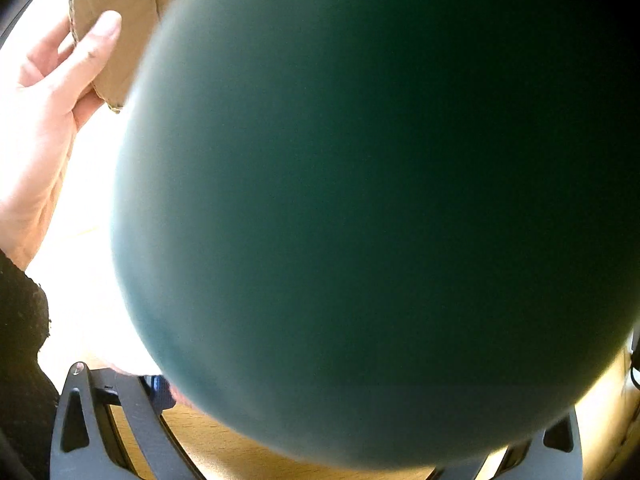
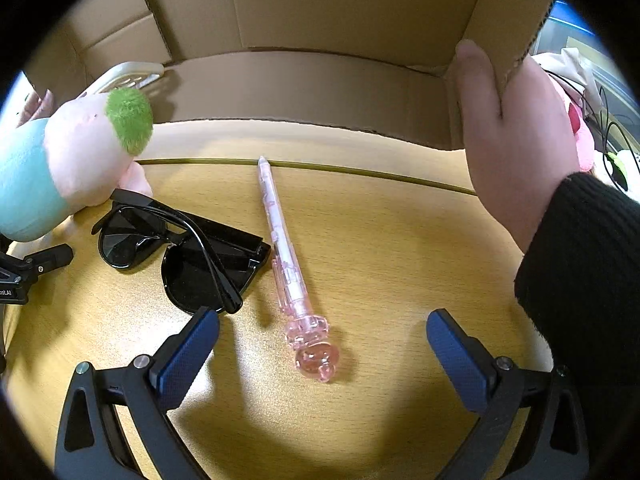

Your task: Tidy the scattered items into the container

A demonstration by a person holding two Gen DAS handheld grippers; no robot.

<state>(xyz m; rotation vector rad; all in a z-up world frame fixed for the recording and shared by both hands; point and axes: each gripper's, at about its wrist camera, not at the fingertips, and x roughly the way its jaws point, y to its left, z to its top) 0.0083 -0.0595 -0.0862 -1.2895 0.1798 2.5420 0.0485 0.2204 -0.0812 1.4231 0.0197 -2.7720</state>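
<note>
A plush toy with a teal body fills most of the left wrist view, blurred and very close, with my left gripper shut on it. The right wrist view shows the same toy, pink with a green patch, at the left by the mouth of the cardboard box. A pink pen lies on the wooden table, straight ahead of my open right gripper. Folded black sunglasses rest just left of the pen, close to the gripper's left finger.
A hand in a black sleeve grips the box's right wall. Another hand holds a cardboard flap at the left. A white item lies inside the box. Cables and soft things sit beyond the box at the right.
</note>
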